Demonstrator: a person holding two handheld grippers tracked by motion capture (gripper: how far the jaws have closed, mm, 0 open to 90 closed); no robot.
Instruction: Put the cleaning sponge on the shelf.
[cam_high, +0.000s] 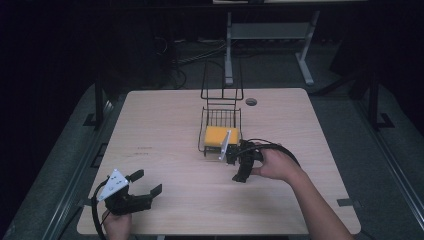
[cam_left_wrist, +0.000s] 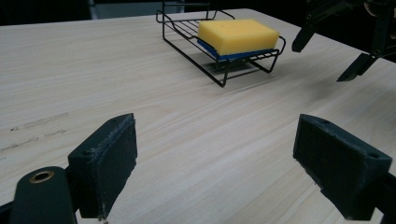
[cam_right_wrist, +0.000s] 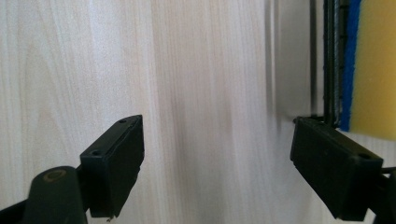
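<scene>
A bright yellow rectangular sponge (cam_left_wrist: 238, 35) carries a thin blue layer along its underside. It sits in a black wire rack (cam_left_wrist: 219, 70) made of thin parallel bars. The pale wooden table (cam_high: 165, 145) has fine, light-brown grain streaks. The left gripper (cam_high: 146, 184) is black with a white three-cornered plate on top. The right gripper (cam_high: 239, 167) has black jaws and a black cable.

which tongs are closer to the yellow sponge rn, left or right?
Right. The right tongs are open beside the wire rack that holds the sponge, near its front corner. The left tongs are open far off, near the table's near-left edge.
</scene>
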